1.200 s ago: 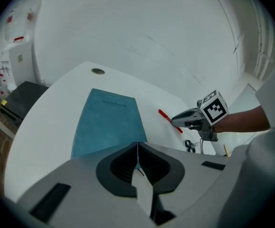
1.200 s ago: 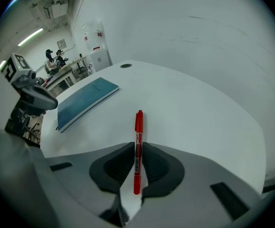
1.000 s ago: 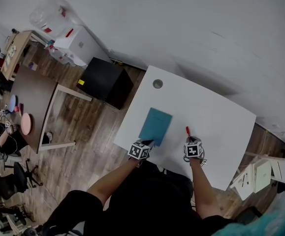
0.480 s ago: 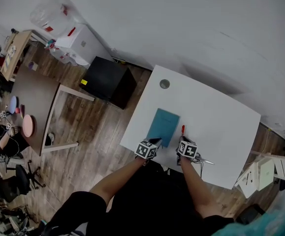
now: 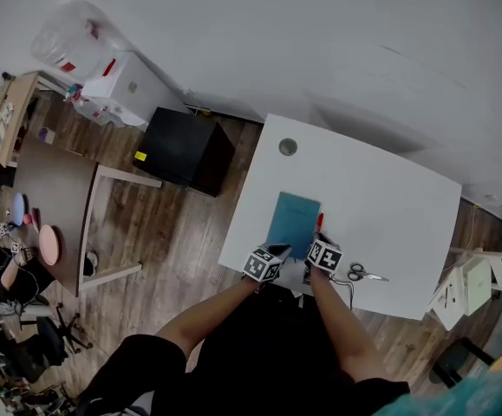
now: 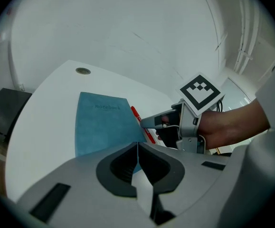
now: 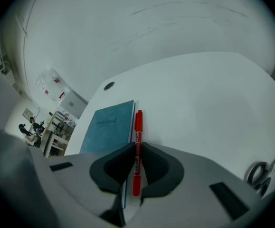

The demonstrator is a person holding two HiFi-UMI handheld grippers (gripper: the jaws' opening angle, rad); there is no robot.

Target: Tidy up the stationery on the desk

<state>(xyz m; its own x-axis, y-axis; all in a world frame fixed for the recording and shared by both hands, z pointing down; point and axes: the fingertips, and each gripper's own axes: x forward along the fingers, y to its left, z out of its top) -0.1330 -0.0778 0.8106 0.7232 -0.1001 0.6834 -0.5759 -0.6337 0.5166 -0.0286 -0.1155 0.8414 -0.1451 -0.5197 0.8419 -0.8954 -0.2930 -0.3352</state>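
1. Head view: the white tabletop (image 5: 381,206) carries a teal notebook (image 5: 293,222) near its front edge.
   - A red pen (image 5: 319,223) lies along the notebook's right edge.
   - The left tongs (image 5: 277,251) sit at the notebook's near edge, and the right tongs (image 5: 319,237) sit at the pen's near end.
   - Scissors (image 5: 365,275) lie to the right, apart from both.
   - Only this view shows all 3 items and both tongs together, but the jaws are too small to read here.
2. Left gripper view: the left tongs (image 6: 137,145) are pressed together at the notebook's near corner. Whether they pinch the cover cannot be told. This view alone shows the right tongs (image 6: 149,122) from outside, tips down on the pen.
3. Right gripper view: the right tongs (image 7: 137,151) pinch the red pen's barrel. The pen points away, parallel to the notebook's right edge and just beside it. The scissors (image 7: 260,172) show at the lower right, which the left gripper view does not include.
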